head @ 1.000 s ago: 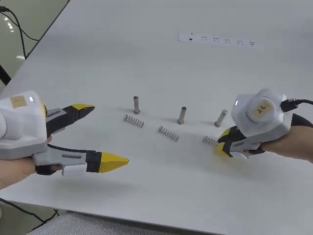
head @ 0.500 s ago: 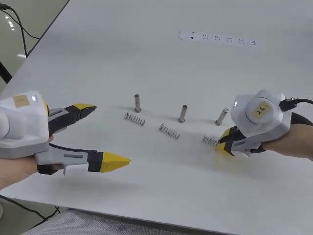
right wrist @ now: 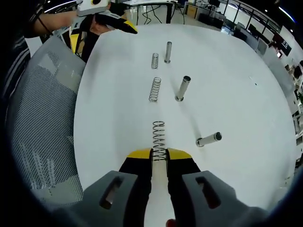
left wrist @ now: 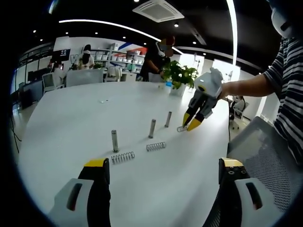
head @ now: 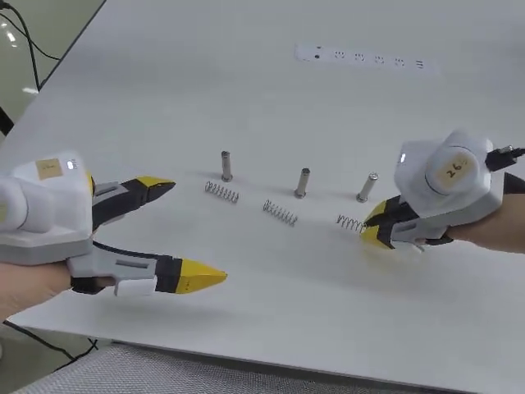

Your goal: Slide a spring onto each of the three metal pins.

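Three metal pins stand in a row on the white table: the left pin [head: 225, 166], the middle pin [head: 302, 183] and the right pin [head: 367, 187]. In front of each lies a spring: the left spring [head: 221, 192], the middle spring [head: 280, 213] and the right spring [head: 351, 223]. My right gripper [head: 373, 231] is shut on the near end of the right spring [right wrist: 158, 137], which sticks out straight ahead of its tips [right wrist: 159, 153]. My left gripper [head: 197, 231] hangs open at the near left, nothing between its fingers [left wrist: 97, 163], facing the left spring [left wrist: 122, 157].
A white power strip [head: 361, 59] lies at the far side of the table. The table's near edge [head: 246, 361] runs just below both grippers, with a mesh chair seat [head: 107, 373] under it. People and a plant [left wrist: 180, 75] are beyond the table.
The head camera has tilted a little, shifting the whole picture. My left gripper has edged slightly towards the springs. The right gripper stays shut on the right spring's end.
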